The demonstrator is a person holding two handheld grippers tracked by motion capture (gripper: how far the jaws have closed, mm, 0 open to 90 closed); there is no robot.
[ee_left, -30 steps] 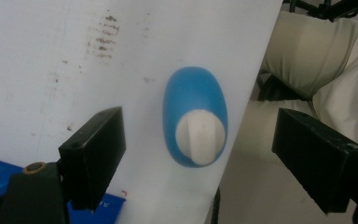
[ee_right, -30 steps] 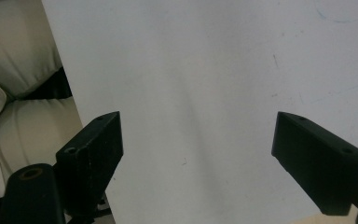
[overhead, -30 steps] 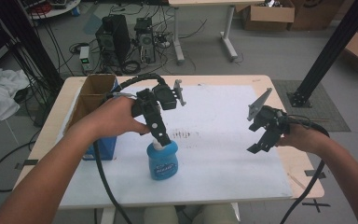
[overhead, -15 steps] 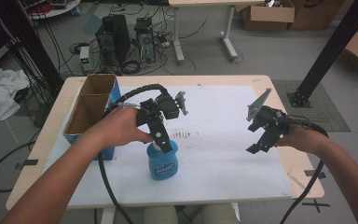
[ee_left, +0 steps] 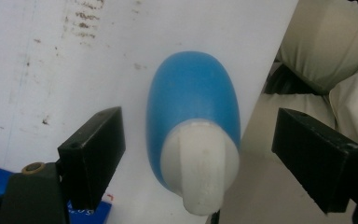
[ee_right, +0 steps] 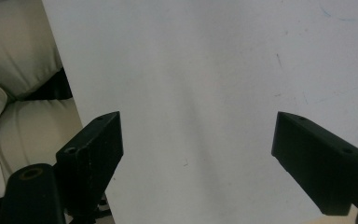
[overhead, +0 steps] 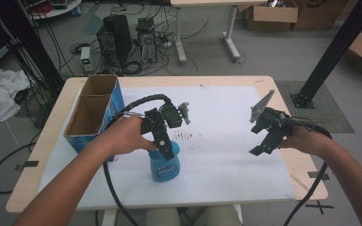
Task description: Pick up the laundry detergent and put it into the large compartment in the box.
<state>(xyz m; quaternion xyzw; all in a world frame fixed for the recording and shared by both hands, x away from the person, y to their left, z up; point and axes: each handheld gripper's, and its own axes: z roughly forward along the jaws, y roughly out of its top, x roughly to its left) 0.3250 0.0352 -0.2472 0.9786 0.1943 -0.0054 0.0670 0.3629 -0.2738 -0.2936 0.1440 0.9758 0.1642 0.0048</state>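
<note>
I am about to take the blue bottle with my left gripper.

The table (overhead: 245, 188) carries a white sheet, and the blue bottle (overhead: 165, 165) stands on it near the front edge. The cardboard box (overhead: 90, 117) stands behind and to the left of the bottle, not in my way. My left gripper (overhead: 167, 149) hangs just over the bottle, jaws apart on both sides of its white cap (ee_left: 200, 168); I judge I must go lower, then close. My right gripper (overhead: 265, 141), well right of the bottle, is spread wide and holds nothing.

Blue bottle (overhead: 165, 165): white label print, too blurred to read. No other legible text.
</note>
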